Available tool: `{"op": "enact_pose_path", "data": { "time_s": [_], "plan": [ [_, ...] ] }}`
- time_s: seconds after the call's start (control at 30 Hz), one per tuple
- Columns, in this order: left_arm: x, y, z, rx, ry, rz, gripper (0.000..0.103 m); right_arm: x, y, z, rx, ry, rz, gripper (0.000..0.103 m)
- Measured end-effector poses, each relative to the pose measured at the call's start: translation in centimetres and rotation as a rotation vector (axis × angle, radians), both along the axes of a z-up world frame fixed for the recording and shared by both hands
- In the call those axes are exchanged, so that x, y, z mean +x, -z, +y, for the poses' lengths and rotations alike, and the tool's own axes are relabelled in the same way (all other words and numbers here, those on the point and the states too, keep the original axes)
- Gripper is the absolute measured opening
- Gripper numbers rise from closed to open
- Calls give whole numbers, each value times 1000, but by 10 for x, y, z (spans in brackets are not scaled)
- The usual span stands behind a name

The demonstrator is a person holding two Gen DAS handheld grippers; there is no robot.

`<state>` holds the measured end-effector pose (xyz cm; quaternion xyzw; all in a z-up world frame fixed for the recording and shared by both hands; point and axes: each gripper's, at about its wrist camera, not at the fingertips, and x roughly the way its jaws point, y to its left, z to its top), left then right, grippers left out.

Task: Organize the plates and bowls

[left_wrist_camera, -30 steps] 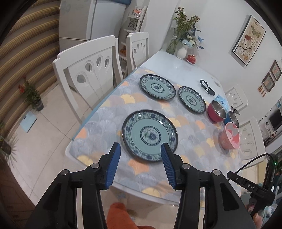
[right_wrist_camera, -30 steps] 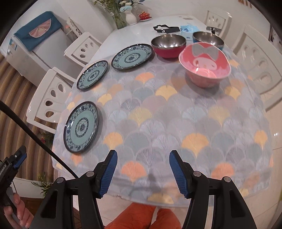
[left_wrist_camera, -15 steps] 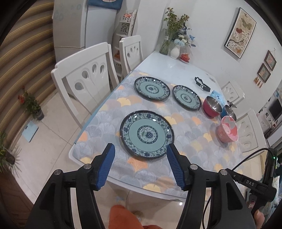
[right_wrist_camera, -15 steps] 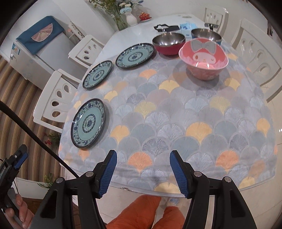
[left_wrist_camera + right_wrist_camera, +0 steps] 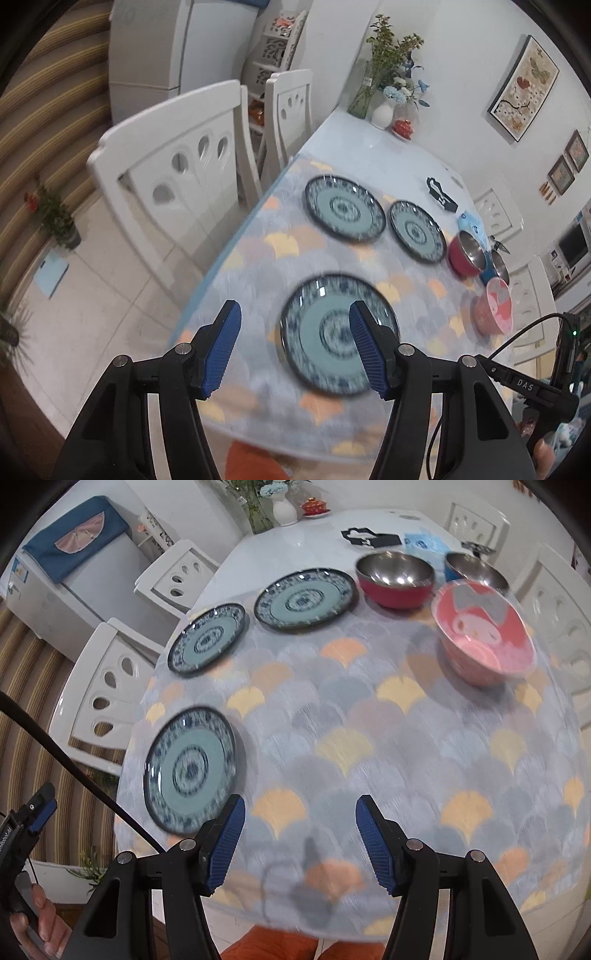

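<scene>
3 blue-patterned plates: near (image 5: 190, 768), mid (image 5: 207, 638), far (image 5: 304, 599). 3 bowls: 1 pink cartoon (image 5: 484, 631), 1 red steel-lined (image 5: 395, 579), 1 blue steel-lined (image 5: 474, 570). 2 vases w/ flowers.

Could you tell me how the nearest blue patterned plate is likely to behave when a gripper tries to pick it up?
The nearest plate lies flat on the patterned tablecloth, so its low rim probably offers little to pinch. It looks glazed, so likely slippery and breakable. Pushed, it would probably slide rather than tip.
</scene>
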<state>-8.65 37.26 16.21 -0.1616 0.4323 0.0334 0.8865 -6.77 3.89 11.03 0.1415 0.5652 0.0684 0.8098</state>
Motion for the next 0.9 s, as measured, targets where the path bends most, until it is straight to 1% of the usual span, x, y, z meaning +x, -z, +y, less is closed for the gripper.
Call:
{"op": "enact_pose_path", "data": {
  "time_s": [0.13, 0.33, 0.43, 0.67, 0.8, 0.9],
  "plan": [
    [39, -2, 9, 25, 51, -8, 59, 35, -6, 18, -20, 2, -10, 60],
    [96, -2, 15, 14, 127, -25, 59, 88, -14, 47, -55, -27, -38, 60],
    [124, 4, 14, 8, 167, -10, 59, 116, -16, 62, -63, -39, -57, 60],
    [196, 35, 13, -64, 254, 83, 59, 160, -7, 79, -45, -23, -40, 61],
    [228, 52, 12, -80, 275, 113, 59, 183, 7, 84, -41, -17, -1, 61],
    [250, 69, 9, -90, 285, 140, 57, 197, 18, 87, -45, -19, 26, 61]
  ]
}}
